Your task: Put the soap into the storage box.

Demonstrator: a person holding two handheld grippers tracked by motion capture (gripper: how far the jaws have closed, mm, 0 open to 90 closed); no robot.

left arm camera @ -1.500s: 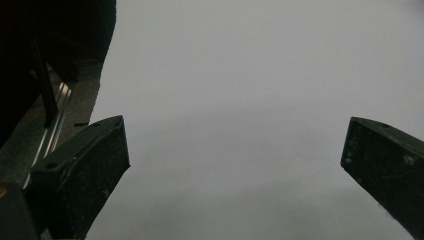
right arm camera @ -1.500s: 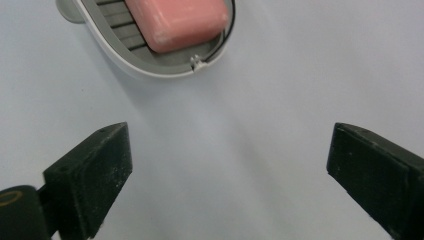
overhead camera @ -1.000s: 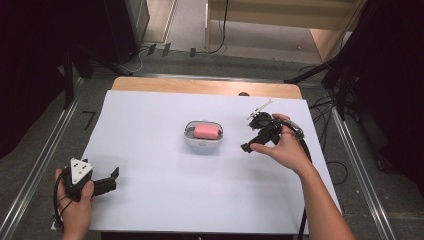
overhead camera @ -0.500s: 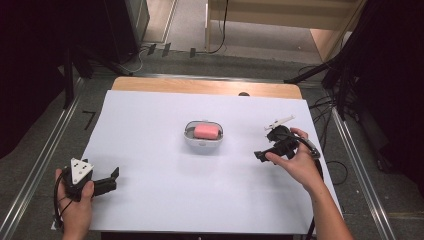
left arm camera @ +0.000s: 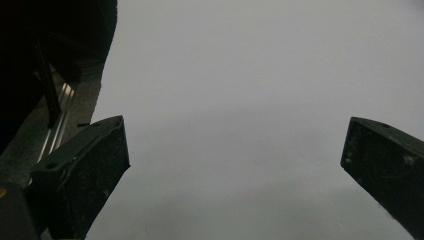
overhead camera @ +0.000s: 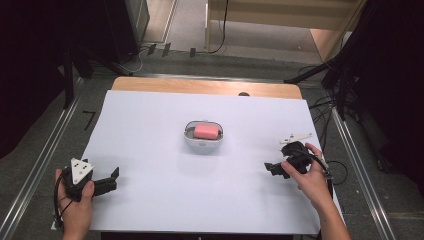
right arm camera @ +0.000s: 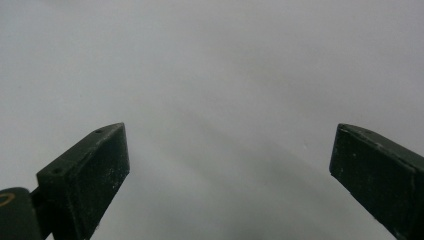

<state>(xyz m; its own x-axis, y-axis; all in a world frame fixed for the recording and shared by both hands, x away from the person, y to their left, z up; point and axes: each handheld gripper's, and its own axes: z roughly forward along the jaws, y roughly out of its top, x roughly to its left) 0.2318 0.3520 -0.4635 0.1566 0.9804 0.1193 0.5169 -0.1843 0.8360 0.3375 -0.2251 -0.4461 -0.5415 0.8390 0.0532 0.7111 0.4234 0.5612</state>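
While both hand-held grippers (overhead camera: 111,179) (overhead camera: 272,168) gape empty, a rounded pink block (overhead camera: 207,131) fills the white oval dish (overhead camera: 203,145).

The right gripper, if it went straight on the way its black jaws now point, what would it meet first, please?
Probably nothing but the white table sheet: the right gripper points leftward, low over it, jaws open and empty. The white bowl with the pink block seems to lie off that line.

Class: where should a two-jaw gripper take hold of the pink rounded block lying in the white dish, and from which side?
Probably from straight above: the pink rounded block lies flat inside the white dish, whose rim blocks its sides. Close the jaws across its shorter width, on the exposed upper part.
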